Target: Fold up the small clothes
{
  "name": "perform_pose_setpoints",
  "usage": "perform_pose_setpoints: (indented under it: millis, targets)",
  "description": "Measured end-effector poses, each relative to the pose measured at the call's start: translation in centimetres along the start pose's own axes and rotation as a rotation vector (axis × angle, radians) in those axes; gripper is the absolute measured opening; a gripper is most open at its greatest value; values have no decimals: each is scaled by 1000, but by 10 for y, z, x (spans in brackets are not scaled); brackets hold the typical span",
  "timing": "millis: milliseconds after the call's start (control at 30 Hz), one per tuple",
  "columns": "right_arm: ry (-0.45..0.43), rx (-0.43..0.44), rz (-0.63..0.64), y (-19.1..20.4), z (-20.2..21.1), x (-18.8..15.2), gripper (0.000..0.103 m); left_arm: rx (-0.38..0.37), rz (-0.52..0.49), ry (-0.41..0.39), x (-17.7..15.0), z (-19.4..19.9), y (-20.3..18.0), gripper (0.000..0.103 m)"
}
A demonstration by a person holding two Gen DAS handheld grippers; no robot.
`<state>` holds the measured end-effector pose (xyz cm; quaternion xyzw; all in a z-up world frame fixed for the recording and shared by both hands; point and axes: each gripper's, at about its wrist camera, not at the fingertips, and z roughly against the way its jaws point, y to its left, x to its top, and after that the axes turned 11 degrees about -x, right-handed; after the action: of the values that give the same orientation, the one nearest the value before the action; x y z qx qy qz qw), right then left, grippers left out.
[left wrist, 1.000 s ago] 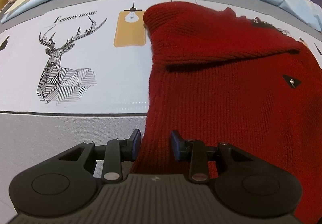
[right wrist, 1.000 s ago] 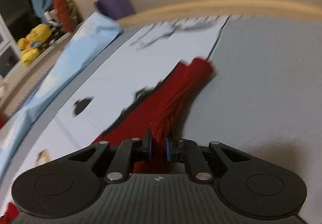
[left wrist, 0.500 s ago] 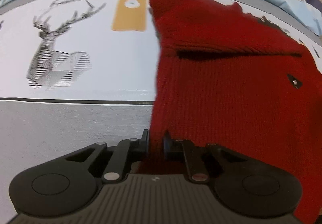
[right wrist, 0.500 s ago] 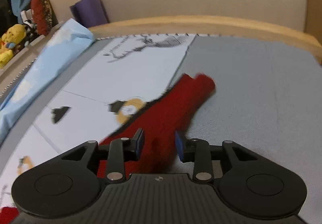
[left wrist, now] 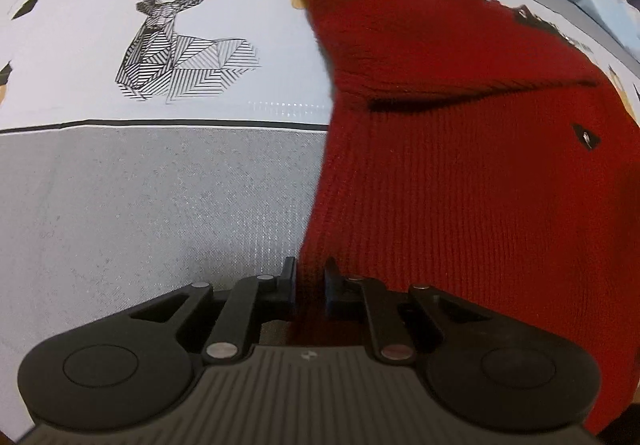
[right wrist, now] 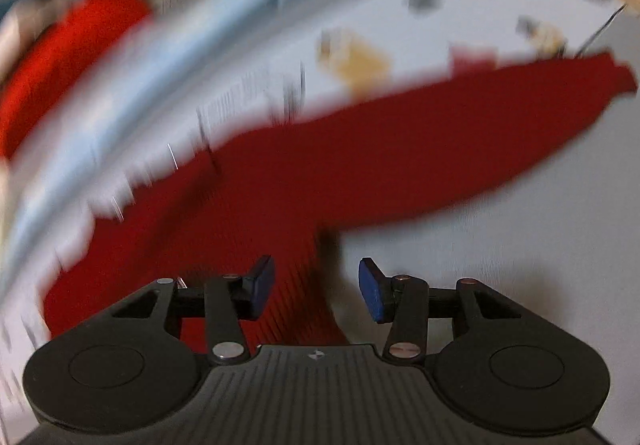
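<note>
- Two views split the scene: the left wrist view is sharp, the right wrist view is smeared by motion blur.
- Only the left wrist view shows the line-drawn black stag print [left wrist: 176, 41] with lettering above it on the pale printed bed sheet [left wrist: 120, 205], and a small dark diamond-shaped tag [left wrist: 585, 136] on the red ribbed knit sweater [left wrist: 460, 165].
- Only the right wrist view shows a long red sleeve [right wrist: 500, 125] reaching toward the far right edge of the bed, a light blue fabric band [right wrist: 168, 57] along the far left side, and another blurred red shape [right wrist: 68, 57] beyond that band; what it is cannot be told.
- No container shows in either view.
- In the left wrist view the sweater lies flat on the right half of the bed, its upper part folded over so a dark crease runs across it.
- The left gripper [left wrist: 310, 283] has its jaws narrow, pinched on the sweater's near left edge, with red knit filling the gap between them.
- The right gripper [right wrist: 316, 287] has its jaws wide apart; red knit lies beneath and between them, nearer the left blue fingertip [right wrist: 262, 279], with no pad touching it as far as the blur lets one tell.
</note>
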<state>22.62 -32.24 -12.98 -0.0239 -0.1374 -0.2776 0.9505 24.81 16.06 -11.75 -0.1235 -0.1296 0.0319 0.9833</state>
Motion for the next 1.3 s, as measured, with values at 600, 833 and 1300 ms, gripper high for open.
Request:
perform_pose_setpoints:
  millis: [600, 833, 1300]
  targets:
    - [-142, -101, 143, -11, 17, -27, 19, -104, -85, -250, 26, 25, -71, 26]
    - [-135, -117, 124, -5, 19, -19, 34, -103, -186, -353, 36, 9, -116, 35]
    - [6, 80, 306, 44, 14, -46, 51, -13, -482, -396, 78, -93, -214, 62]
